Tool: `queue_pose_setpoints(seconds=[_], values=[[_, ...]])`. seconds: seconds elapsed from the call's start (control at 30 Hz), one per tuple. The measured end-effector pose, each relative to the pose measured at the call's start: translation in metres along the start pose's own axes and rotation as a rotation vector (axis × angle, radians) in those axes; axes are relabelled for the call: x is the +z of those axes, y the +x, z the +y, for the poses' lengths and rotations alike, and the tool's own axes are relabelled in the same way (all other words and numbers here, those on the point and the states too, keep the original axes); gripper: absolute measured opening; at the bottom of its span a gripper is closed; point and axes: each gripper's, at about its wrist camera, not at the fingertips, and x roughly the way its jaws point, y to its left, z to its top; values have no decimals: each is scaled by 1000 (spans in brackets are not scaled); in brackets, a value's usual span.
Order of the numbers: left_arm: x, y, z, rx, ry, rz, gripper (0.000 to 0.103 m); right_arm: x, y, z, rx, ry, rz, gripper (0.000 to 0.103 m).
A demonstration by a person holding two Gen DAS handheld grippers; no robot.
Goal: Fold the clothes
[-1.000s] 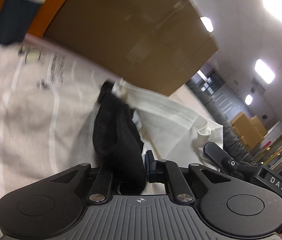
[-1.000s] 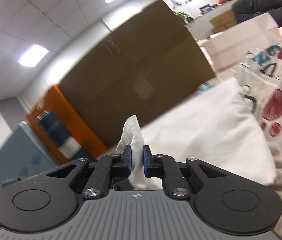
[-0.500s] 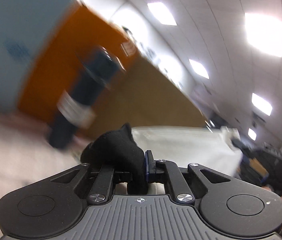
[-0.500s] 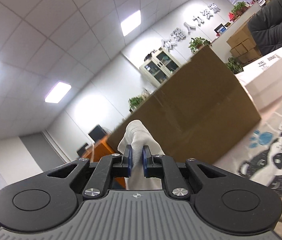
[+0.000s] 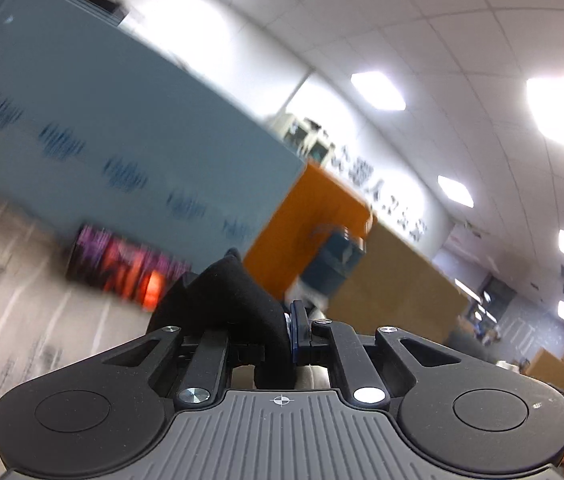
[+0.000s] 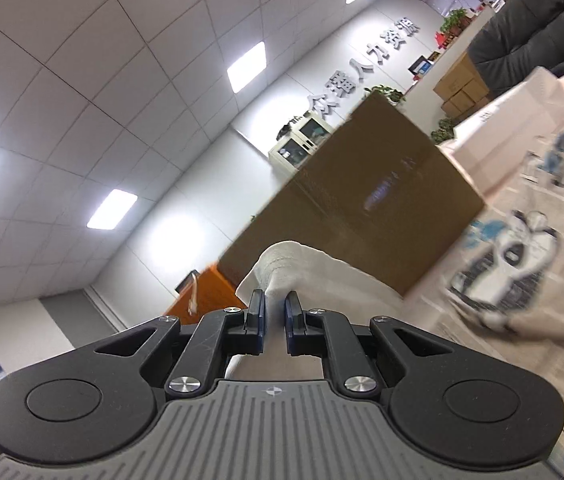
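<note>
Big brown cardboard box (image 6: 362, 208) behind, printed cloth (image 6: 522, 264) spread at right. White garment (image 6: 306, 268) bunched up and pinched in right gripper (image 6: 273, 318), fabric trailing toward box. Black fabric (image 5: 233, 308) clamped in left gripper (image 5: 282, 332), raised before blurred blue panel (image 5: 113, 128) and orange box (image 5: 314, 216).

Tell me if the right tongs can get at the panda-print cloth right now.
Probably not yet: the right tongs are already shut on white fabric. The panda-print cloth lies off to their right with nothing between, so they must let go first.
</note>
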Motion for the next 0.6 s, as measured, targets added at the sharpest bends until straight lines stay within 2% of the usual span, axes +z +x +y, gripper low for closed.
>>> queue_pose_setpoints(seconds=[0.1,0.17,0.23,0.33,0.43,0.47,0.5,0.53,0.6], values=[[-29,-27,12,16,-61,59,9,-23,-37,-21,-66,35,40,9],[-39,-37,21,44,-96,63,8,-30,-51,-26,-110,27,53,9],[-49,-47,29,74,-129,63,2,-33,-61,-25,-154,-3,56,4],[-52,-57,30,108,-107,85,2,-37,-77,-24,-219,-48,61,3],[-57,-58,36,211,-53,127,4,-41,-93,-23,-285,-92,65,3],[-61,-59,40,262,-44,148,10,-42,-98,-23,-307,-107,67,3],[-64,-60,44,315,-36,169,11,-44,-104,-22,-329,-122,68,3],[-64,-63,47,344,-27,167,14,-45,-109,-22,-351,-137,70,3],[-60,-71,48,386,8,124,29,-45,-113,-24,-382,-173,63,7]])
